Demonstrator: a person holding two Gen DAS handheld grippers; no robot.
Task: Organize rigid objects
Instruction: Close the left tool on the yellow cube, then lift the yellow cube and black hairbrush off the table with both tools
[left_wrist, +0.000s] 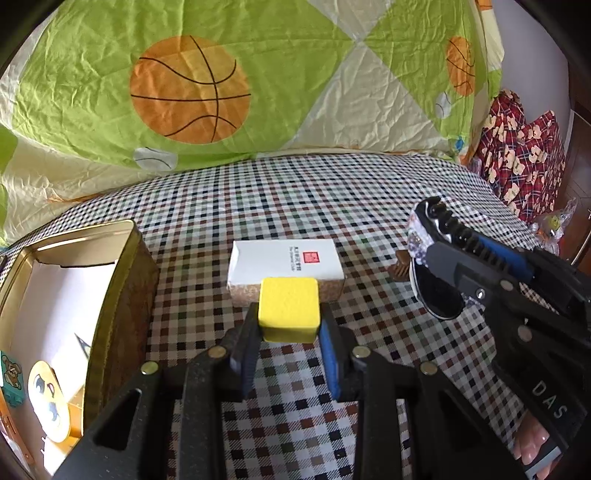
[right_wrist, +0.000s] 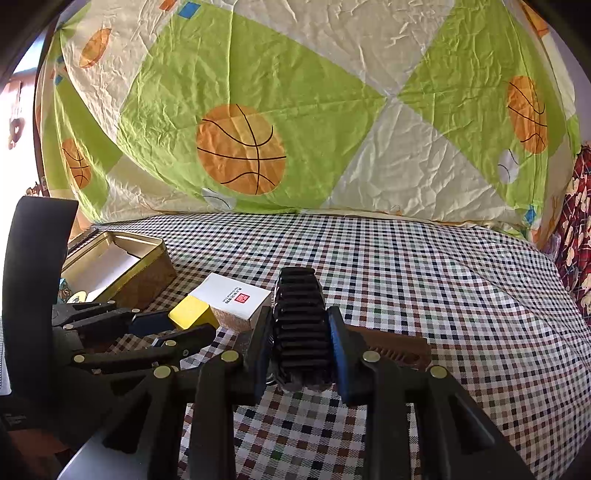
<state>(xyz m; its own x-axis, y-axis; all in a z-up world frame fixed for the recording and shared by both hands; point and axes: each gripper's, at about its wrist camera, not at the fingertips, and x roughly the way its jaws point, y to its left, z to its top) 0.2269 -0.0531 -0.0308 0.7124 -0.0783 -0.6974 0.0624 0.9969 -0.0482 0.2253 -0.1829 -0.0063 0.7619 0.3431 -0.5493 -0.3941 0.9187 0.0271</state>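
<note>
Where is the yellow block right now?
In the left wrist view, the yellow block sits pinched in the left tongs, just in front of the white box, right of the open tin.

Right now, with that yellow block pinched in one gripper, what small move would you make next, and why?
Probably lift the yellow block and carry it left, over the open tin. The left gripper is already shut on it, the tin beside it holds other small things, and the white box just behind the block leaves little room to go forward.
</note>
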